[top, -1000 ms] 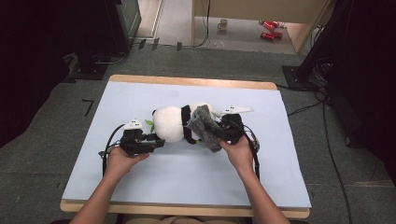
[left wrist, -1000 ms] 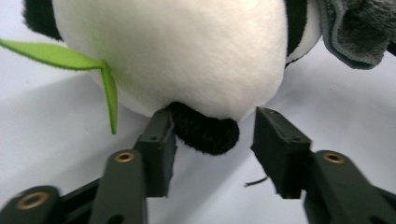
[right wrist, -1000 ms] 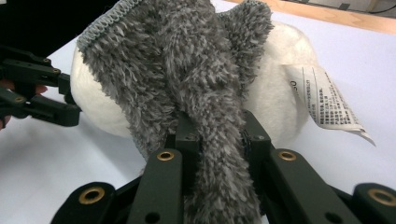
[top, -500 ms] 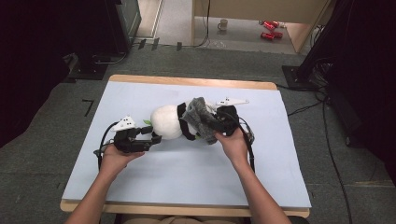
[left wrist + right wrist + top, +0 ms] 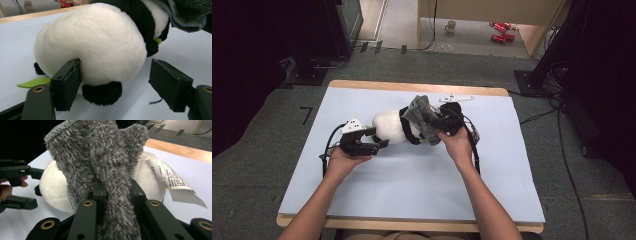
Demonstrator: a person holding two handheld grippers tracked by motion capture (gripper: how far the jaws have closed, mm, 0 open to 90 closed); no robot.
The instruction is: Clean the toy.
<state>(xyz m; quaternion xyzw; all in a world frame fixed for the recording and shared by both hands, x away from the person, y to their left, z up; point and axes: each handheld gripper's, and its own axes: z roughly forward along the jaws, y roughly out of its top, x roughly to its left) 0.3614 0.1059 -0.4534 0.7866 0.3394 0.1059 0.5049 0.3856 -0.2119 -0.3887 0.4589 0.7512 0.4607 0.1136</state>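
Pinching the grey fuzzy cloth [image 5: 105, 170] in my right tongs [image 5: 115, 192], I keep it draped over the panda plush [image 5: 393, 126] lying mid-worktop [image 5: 412, 185], apparently to dress or cover it. My left tongs [image 5: 115, 82] have just been opening; one pad touches the white rump, the other stands apart. Compared with a second ago, the cloth sits higher and the left tongs have slid leftward.
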